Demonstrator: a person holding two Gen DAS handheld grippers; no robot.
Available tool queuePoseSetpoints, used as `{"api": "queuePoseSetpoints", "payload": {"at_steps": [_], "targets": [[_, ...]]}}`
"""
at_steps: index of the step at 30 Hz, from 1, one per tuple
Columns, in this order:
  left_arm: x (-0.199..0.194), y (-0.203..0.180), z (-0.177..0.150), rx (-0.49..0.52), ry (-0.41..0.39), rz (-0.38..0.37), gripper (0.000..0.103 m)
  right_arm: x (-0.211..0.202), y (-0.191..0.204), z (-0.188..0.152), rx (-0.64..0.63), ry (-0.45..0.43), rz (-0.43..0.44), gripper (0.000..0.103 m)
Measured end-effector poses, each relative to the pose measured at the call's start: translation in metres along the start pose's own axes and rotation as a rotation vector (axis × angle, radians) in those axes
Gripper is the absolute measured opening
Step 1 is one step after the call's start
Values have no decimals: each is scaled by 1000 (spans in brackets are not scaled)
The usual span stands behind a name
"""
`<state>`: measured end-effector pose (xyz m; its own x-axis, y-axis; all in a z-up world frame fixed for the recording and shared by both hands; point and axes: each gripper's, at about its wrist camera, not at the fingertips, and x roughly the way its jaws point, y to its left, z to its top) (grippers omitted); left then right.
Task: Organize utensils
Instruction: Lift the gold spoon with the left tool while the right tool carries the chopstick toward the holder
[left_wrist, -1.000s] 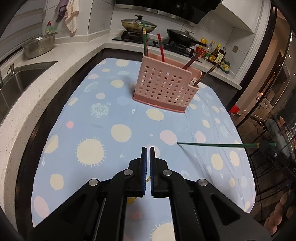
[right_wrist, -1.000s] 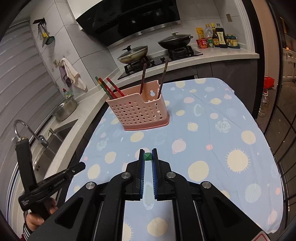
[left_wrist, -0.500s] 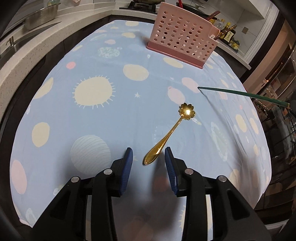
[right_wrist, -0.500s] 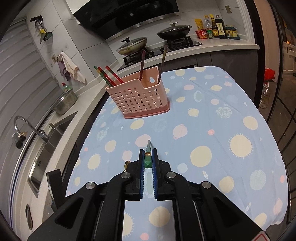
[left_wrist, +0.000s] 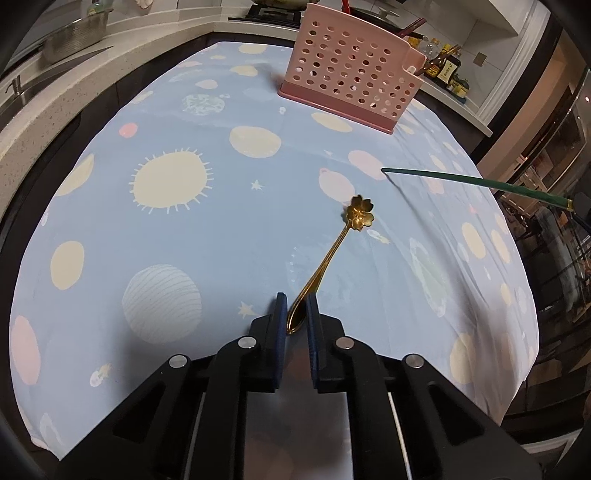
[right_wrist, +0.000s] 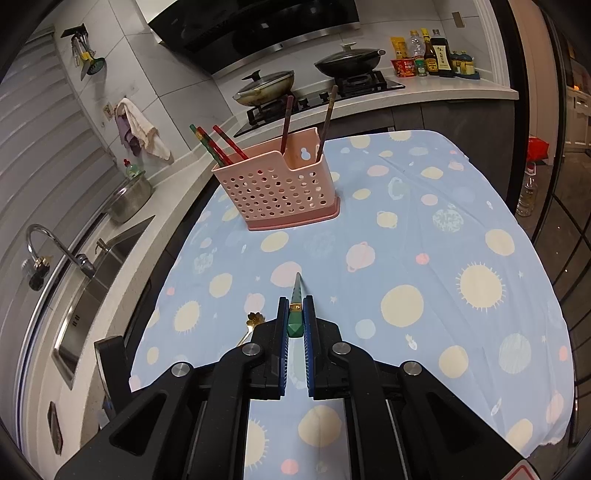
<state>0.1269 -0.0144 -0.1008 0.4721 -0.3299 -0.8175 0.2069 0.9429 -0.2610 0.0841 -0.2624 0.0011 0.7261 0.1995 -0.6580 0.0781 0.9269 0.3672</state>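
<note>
A gold spoon (left_wrist: 334, 251) with a flower-shaped bowl lies on the blue planet-print cloth (left_wrist: 184, 229). My left gripper (left_wrist: 296, 308) has closed around the spoon's handle end, low at the cloth. My right gripper (right_wrist: 295, 314) is shut on a green chopstick (right_wrist: 296, 306), which points forward above the cloth; in the left wrist view the chopstick (left_wrist: 461, 181) comes in from the right. The pink perforated utensil holder (right_wrist: 280, 188) stands at the far side of the cloth with several chopsticks upright in it; it also shows in the left wrist view (left_wrist: 351, 77).
A stone counter with a sink (right_wrist: 92, 280) and tap runs along the left. A metal colander (right_wrist: 131, 195) sits on it. Behind the holder is a stove with two lidded pans (right_wrist: 266, 86) and sauce bottles (right_wrist: 432, 55). The cloth's edge drops off on the right.
My left gripper tipped down toward the cloth, opened around the gold spoon's handle, then closed on it. My right gripper kept the green chopstick and tilted it forward.
</note>
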Motion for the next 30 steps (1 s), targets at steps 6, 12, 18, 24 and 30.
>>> {"api": "queuePoseSetpoints", "payload": {"at_steps": [6, 12, 18, 24, 30], "targets": [[-11, -7, 2, 20, -11, -2, 5, -1, 1, 0, 0, -3, 0, 7], [-37, -18, 18, 40, -60, -18, 2, -7, 2, 4, -7, -28, 8, 7], [-63, -23, 41, 38, -122, -34, 1, -16, 3, 17, -11, -63, 20, 7], [-84, -26, 65, 40, -190, -39, 1, -19, 1, 27, 6, -78, 48, 7], [-98, -34, 90, 55, -247, -44, 1, -24, 4, 41, 0, -109, 56, 7]]}}
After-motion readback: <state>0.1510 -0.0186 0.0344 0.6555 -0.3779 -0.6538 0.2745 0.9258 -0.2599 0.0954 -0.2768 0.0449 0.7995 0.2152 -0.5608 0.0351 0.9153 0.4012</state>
